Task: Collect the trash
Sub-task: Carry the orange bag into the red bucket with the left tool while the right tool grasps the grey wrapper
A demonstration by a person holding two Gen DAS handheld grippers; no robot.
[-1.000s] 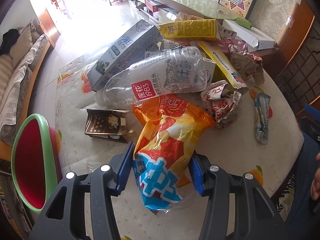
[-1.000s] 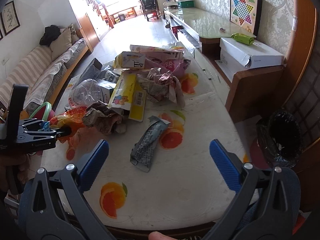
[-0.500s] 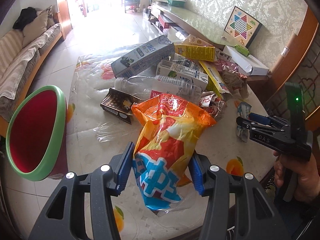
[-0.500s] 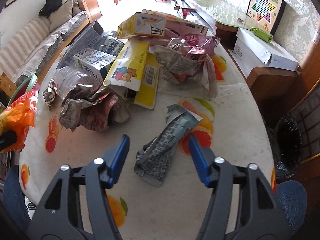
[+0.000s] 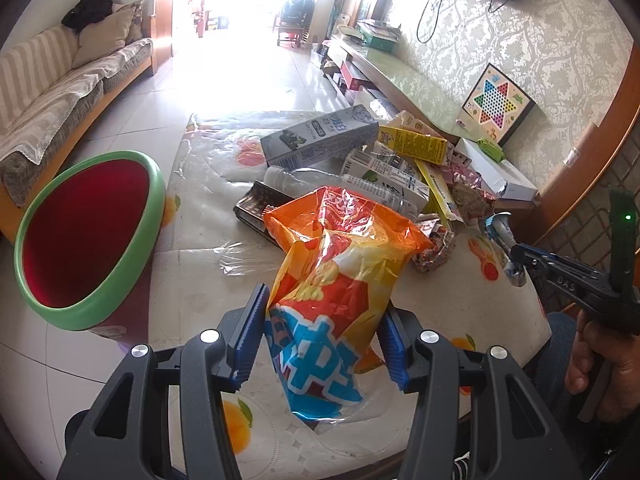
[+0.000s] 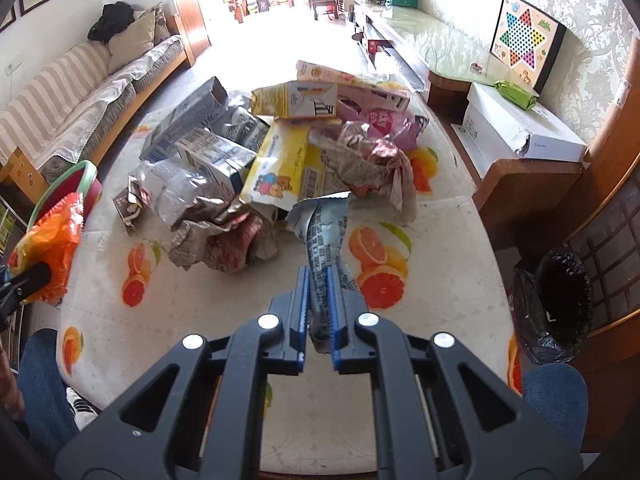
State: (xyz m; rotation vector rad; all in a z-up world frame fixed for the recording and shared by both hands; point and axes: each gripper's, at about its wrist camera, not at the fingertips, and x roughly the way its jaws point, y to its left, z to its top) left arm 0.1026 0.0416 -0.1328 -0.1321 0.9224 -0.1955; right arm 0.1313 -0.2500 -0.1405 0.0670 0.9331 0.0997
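Nearest to me, my left tongs (image 5: 320,336) are clamped on the orange snack bag (image 5: 340,280), its long axis running straight out along the fingers and its open top flaring away from me. My right tongs (image 6: 318,316) are pressed together on the near end of a grey printed wrapper (image 6: 324,232), which likewise stretches forward from the pads, its far end just beside the heap.

Beyond both loads lies the bench (image 6: 432,304) with its orange-slice cover, and on it the remaining heap: a crushed clear bottle (image 6: 176,188), a yellow carton (image 6: 280,168), crumpled foil and more boxes further back.

What I judge the coming move to turn on is which bin lies on which side. The green-rimmed bin (image 5: 92,236) sits off the bench edge to the left of my left tongs, close by. The black-lined bin (image 6: 560,304) stands on the floor to the right of my right tongs. So each hand seems nearer its own bin, with no crossing needed.
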